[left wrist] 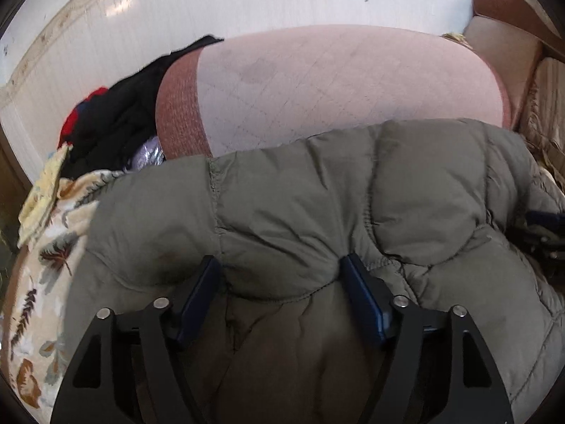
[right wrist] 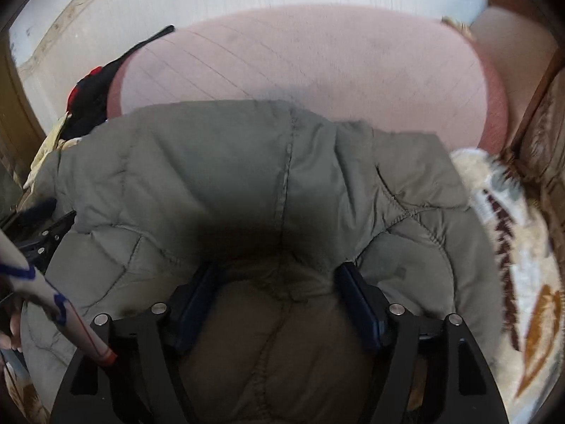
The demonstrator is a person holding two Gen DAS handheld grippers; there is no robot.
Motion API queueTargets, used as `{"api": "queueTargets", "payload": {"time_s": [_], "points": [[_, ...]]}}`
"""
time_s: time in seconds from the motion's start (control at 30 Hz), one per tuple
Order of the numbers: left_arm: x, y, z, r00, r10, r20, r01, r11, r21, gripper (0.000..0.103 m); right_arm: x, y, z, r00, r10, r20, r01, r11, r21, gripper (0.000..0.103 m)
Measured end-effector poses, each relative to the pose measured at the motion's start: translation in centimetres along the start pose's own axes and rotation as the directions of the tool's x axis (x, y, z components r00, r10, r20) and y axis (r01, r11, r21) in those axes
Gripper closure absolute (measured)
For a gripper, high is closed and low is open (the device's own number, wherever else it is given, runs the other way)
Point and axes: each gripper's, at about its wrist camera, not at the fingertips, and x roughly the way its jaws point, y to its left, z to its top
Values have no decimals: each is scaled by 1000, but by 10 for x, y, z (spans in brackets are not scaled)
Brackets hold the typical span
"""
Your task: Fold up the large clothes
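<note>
Both grippers, left gripper (left wrist: 280,275) and right gripper (right wrist: 277,281), stand wide around bunched olive-grey quilted puffer jacket (left wrist: 317,194) (apparently unclamped), its bulk lying frame-centre, ahead of them.

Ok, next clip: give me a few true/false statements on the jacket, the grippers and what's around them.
1. The jacket is olive-grey and quilted. True.
2. The left gripper is clamped shut with its fingers touching. False: the jaws stand apart with jacket fabric bulging between them.
3. Dark clothes lie to the left of the pink cushion. True.
4. The jacket hangs on a hanger. False: it lies on a leaf-patterned blanket.
5. The right gripper also has jacket fabric between its fingers. True.
</note>
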Motion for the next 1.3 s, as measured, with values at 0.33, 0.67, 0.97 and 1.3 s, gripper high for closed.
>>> {"api": "queueTargets", "payload": {"time_s": [0.33, 0.67, 0.97, 1.3], "points": [[-44, 27, -22, 998, -64, 11, 65, 988, -140, 25, -29, -8, -9, 1000, -1, 11, 0, 996, 84, 32], [-163, 61, -136, 985, 114, 131, -79, 966, -245, 25, -132, 46, -112, 977, 20, 212, -42, 995, 96, 56], [-138, 67, -146, 978, 173, 121, -140, 961, -240, 25, -109, 60, -107, 967, -64, 245, 48, 996, 72, 61], [-104, 65, -147, 978, 189, 83, -165, 958, -233, 25, -67, 62, -116, 981, -99, 166, 100, 995, -1, 60]]}}
